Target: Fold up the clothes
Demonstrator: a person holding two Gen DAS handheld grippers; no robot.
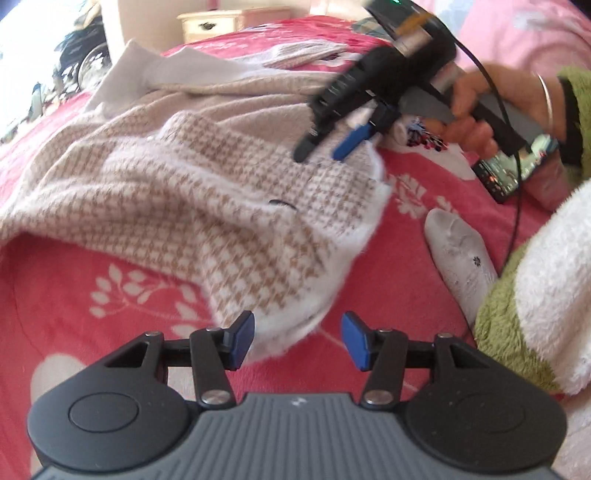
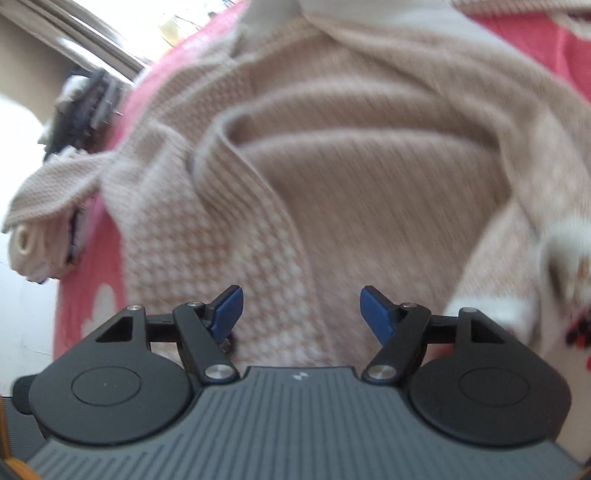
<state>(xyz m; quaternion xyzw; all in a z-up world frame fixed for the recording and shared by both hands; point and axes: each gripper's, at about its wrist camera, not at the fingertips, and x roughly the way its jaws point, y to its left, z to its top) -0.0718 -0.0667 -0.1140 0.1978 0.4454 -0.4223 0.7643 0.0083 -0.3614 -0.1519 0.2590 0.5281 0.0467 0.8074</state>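
A beige knitted sweater (image 1: 207,192) with white-and-tan houndstooth panels and a fluffy white hem lies spread on a pink blanket. In the left wrist view my left gripper (image 1: 298,334) stands open. The sweater's lower white hem corner lies between its blue pads, against the left pad only. My right gripper (image 1: 320,155) hovers at the sweater's far right edge, held by a hand. In the right wrist view the right gripper (image 2: 301,310) is open just above the sweater (image 2: 351,166), where houndstooth meets plain ribbed knit, with nothing between its pads.
The pink blanket (image 1: 92,266) has white leaf prints. A white sock (image 1: 458,254) lies right of the sweater. A phone (image 1: 517,170) with a cable sits by the hand. A green-and-white fluffy sleeve (image 1: 535,295) fills the right side. A cream cabinet (image 1: 210,22) stands behind.
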